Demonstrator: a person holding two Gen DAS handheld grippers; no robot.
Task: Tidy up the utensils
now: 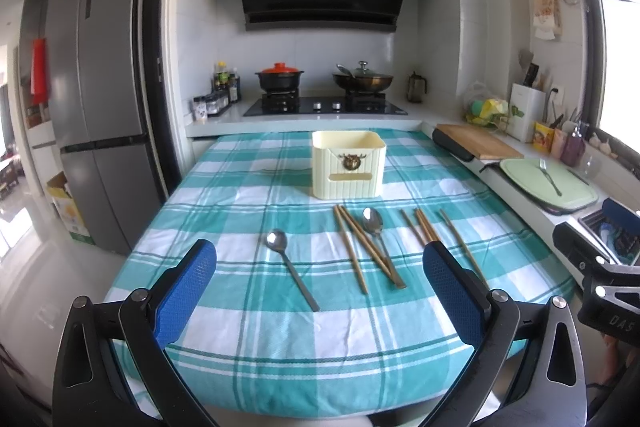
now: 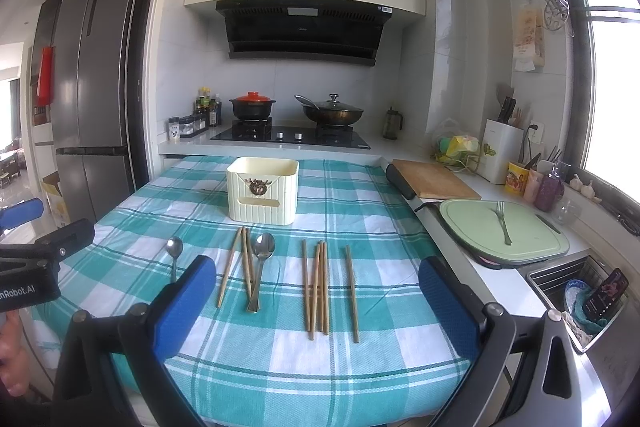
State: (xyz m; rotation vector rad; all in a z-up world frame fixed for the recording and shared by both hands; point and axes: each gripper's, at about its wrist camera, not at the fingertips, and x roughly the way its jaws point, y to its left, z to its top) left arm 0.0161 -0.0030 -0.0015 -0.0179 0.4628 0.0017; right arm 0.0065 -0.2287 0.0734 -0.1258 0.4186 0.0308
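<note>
A cream utensil holder (image 1: 348, 163) (image 2: 263, 190) stands upright at the far middle of the teal checked tablecloth (image 1: 248, 343) (image 2: 256, 367). In front of it lie two metal spoons, one at the left (image 1: 290, 269) (image 2: 174, 255) and one (image 1: 376, 227) (image 2: 262, 259) among wooden chopsticks (image 1: 352, 251) (image 2: 244, 267). Several more chopsticks (image 2: 318, 291) (image 1: 424, 227) lie to the right. My left gripper (image 1: 320, 263) is open and empty above the near table edge. My right gripper (image 2: 318, 283) is open and empty too, beside the left one.
A counter runs along the right with a wooden board (image 2: 434, 179), a green board (image 2: 500, 231) with a fork (image 2: 502, 223) on it, and a sink basket (image 2: 580, 299). A stove with pots (image 2: 296, 123) sits behind the table. A fridge (image 1: 100, 107) stands at the left.
</note>
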